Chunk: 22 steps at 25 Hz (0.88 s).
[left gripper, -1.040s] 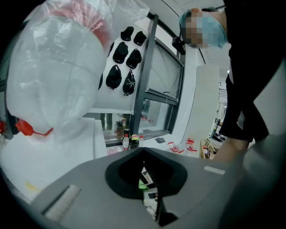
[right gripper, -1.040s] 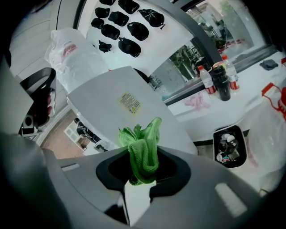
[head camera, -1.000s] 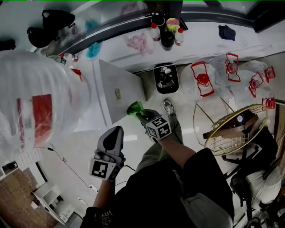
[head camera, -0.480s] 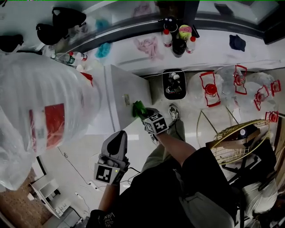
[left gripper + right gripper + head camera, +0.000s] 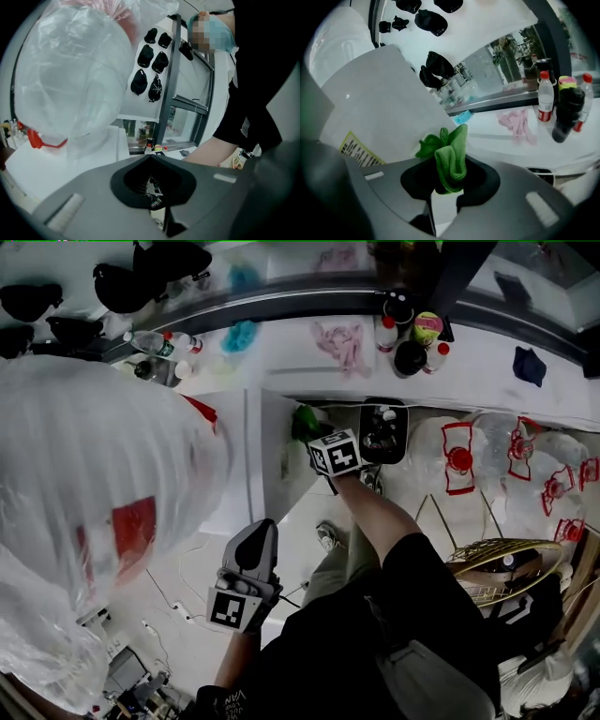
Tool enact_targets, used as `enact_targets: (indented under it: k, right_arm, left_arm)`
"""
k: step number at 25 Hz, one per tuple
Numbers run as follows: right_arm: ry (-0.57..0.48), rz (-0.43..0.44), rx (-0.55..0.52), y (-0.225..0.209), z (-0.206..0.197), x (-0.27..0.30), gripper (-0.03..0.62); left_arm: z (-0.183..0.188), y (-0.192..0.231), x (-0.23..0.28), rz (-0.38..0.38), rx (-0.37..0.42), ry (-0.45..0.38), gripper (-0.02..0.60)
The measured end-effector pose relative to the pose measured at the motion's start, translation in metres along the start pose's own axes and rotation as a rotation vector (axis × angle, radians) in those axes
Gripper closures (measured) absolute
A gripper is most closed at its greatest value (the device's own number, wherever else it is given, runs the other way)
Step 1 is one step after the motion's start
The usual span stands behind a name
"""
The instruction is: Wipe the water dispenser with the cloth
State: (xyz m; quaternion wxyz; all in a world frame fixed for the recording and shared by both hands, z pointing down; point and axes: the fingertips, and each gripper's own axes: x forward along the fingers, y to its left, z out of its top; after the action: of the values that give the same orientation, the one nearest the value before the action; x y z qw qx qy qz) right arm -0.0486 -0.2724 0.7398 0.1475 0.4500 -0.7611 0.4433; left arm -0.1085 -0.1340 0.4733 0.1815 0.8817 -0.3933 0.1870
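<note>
Right gripper (image 5: 445,190) jaws are clamped on the green cloth (image 5: 450,161), a bunched wad with its free end at the side panel of the water dispenser (image 5: 267,451), near the panel's top edge. The cloth looks soft, light and floppy, so grip low on the wad to leave enough sticking out. The panel looks stiff and smooth. Left gripper (image 5: 246,579) jaws are together and empty, well clear of the dispenser on the person's side. Can't confirm cloth-to-panel contact. The bagged bottle (image 5: 94,493) on top hides the dispenser's front, and the side label (image 5: 355,149) is unreadable.
</note>
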Motion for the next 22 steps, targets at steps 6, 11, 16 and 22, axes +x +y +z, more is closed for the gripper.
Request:
enact_targets:
  k: [6, 11, 16, 22]
  right_arm:
    - [-0.020, -0.072, 0.068, -0.028, 0.034, 0.021, 0.494]
    - [-0.105, -0.153, 0.110, -0.051, 0.060, 0.020, 0.494]
    - [-0.131, -0.175, 0.121, -0.053, 0.041, -0.003, 0.494]
    - [-0.084, -0.177, 0.168, -0.036, -0.053, -0.040, 0.494]
  left_arm:
    - [0.001, 0.001, 0.001, -0.005, -0.013, -0.004, 0.580]
    - [0.001, -0.006, -0.003, -0.037, 0.003, 0.000, 0.580]
    - [-0.008, -0.013, -0.014, -0.071, 0.020, 0.008, 0.580]
    - [-0.013, -0.025, -0.024, -0.139, 0.055, 0.004, 0.580]
